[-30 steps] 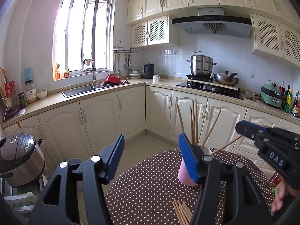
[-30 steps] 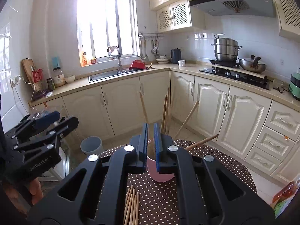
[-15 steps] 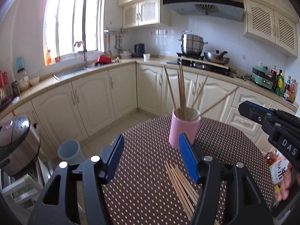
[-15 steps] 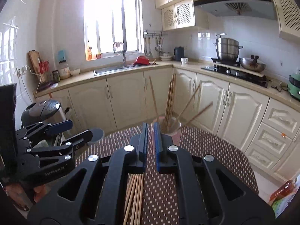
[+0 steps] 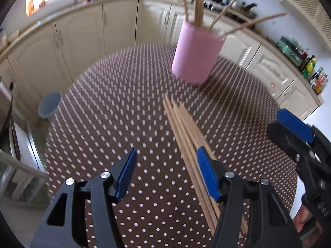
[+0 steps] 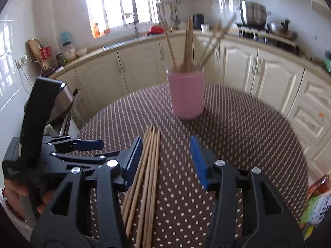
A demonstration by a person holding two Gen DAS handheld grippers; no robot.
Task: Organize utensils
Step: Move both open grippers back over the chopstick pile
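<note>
A pink cup (image 5: pixel 196 55) (image 6: pixel 186 93) holding several wooden chopsticks stands upright on the far side of the round brown polka-dot table (image 5: pixel 124 103) (image 6: pixel 248 134). A bundle of loose chopsticks (image 5: pixel 186 132) (image 6: pixel 149 165) lies flat on the table nearer me. My left gripper (image 5: pixel 166 171) is open and empty, low over the table, its right finger beside the bundle. My right gripper (image 6: pixel 167 161) is open and empty above the bundle, which lies near its left finger. Each gripper shows in the other's view: the right one (image 5: pixel 293 128), the left one (image 6: pixel 78 146).
Cream kitchen cabinets (image 6: pixel 258 68) ring the table. A grey bin (image 5: pixel 49 105) stands on the floor at left. A rice cooker (image 6: pixel 62 101) sits left of the table. A colourful packet (image 6: pixel 316 202) lies at the table's right edge.
Both grippers have tilted down and dropped toward the table. The right gripper has opened from shut. The loose chopsticks now lie between or beside the fingers.
</note>
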